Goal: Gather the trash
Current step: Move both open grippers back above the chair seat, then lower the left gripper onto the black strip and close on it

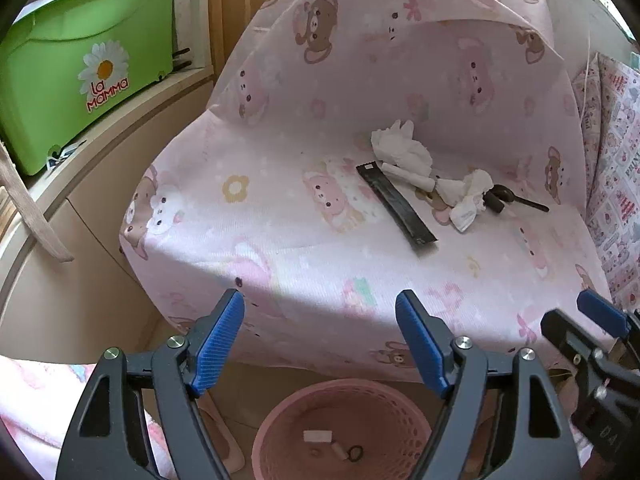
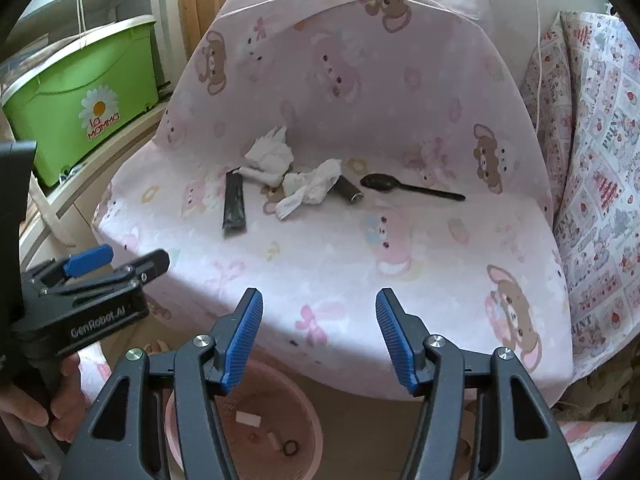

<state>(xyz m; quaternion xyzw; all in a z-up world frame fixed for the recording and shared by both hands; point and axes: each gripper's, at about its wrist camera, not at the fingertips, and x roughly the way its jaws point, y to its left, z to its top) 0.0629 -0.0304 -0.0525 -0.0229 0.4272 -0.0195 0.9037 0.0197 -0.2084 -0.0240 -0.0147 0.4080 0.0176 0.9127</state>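
Observation:
Trash lies on a chair seat (image 1: 280,240) covered in pink bear-print cloth: a crumpled white tissue (image 1: 400,148), a second tissue (image 1: 466,196), a black flat wrapper (image 1: 396,204), a small dark cylinder (image 2: 351,191) and a black plastic spoon (image 2: 404,187). A pink mesh basket (image 1: 340,400) stands on the floor below the seat's front edge, with a few small bits inside. My left gripper (image 1: 320,340) is open and empty above the basket. My right gripper (image 2: 319,338) is open and empty over the seat's front edge (image 2: 340,280). The left gripper also shows at the left of the right wrist view (image 2: 124,262).
A green storage box (image 1: 80,68) marked "La Mamma" sits on a shelf at the left. A patterned cushion (image 2: 600,160) leans at the right. A wooden cabinet side (image 1: 80,260) is left of the chair.

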